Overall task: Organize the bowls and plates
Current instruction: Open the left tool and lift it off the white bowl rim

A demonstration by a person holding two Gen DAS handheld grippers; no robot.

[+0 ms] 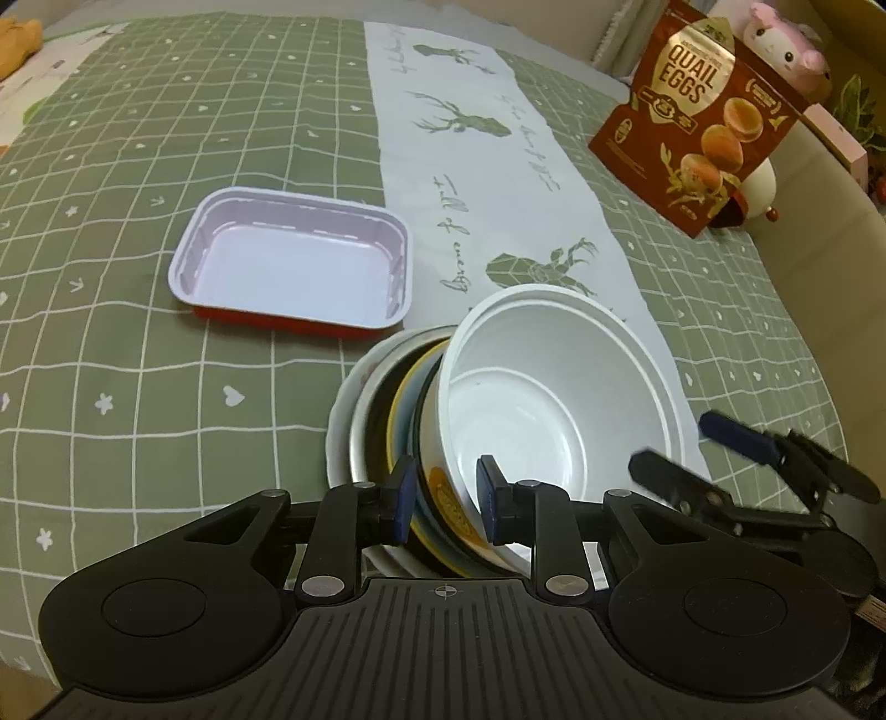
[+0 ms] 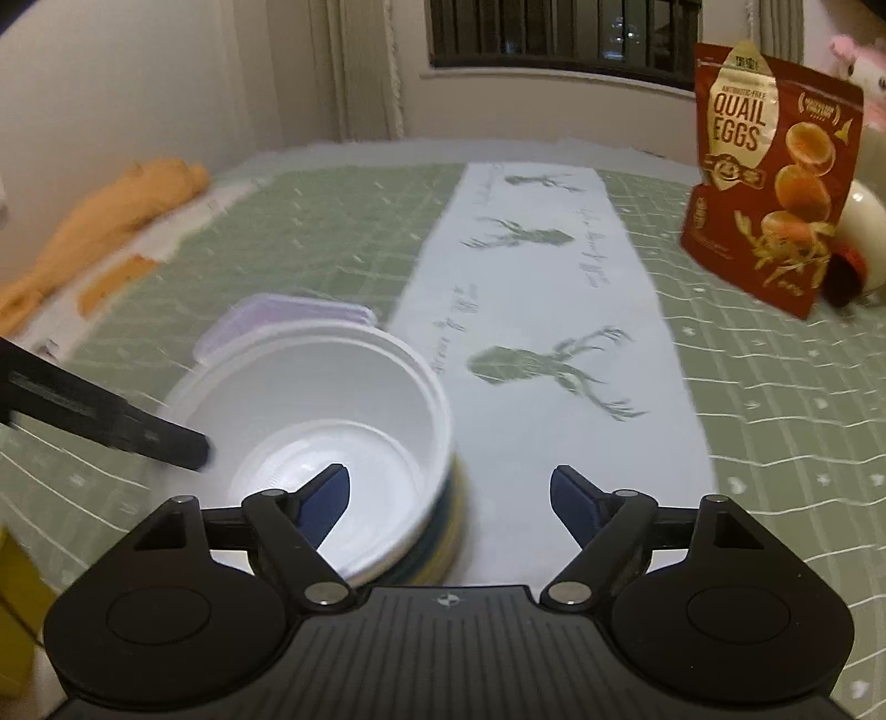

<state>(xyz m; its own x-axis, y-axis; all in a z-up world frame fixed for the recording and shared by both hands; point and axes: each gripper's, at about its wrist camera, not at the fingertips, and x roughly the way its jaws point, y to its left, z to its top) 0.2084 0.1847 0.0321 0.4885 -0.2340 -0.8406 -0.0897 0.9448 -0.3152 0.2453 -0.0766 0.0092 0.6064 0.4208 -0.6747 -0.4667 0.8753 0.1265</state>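
A white bowl point(image 1: 559, 399) sits on top of a nested stack of bowls and plates point(image 1: 387, 410), tilted toward my left gripper. My left gripper point(image 1: 446, 501) is shut on the near rims of the stack, one pad outside and one inside the white bowl. The white bowl also shows in the right wrist view point(image 2: 332, 421), with the stack's edges point(image 2: 451, 531) under it. My right gripper point(image 2: 448, 501) is open and empty, its left finger over the bowl's near rim; it also shows in the left wrist view point(image 1: 698, 448). A rectangular tray point(image 1: 293, 260), white inside and red outside, lies to the left.
The green checked tablecloth point(image 1: 138, 360) has a white deer-print runner point(image 1: 498, 183) down its middle. A red quail eggs bag point(image 1: 698, 116) stands at the back right beside a pink plush toy point(image 1: 786, 39). An orange cloth point(image 2: 111, 216) lies at the far left.
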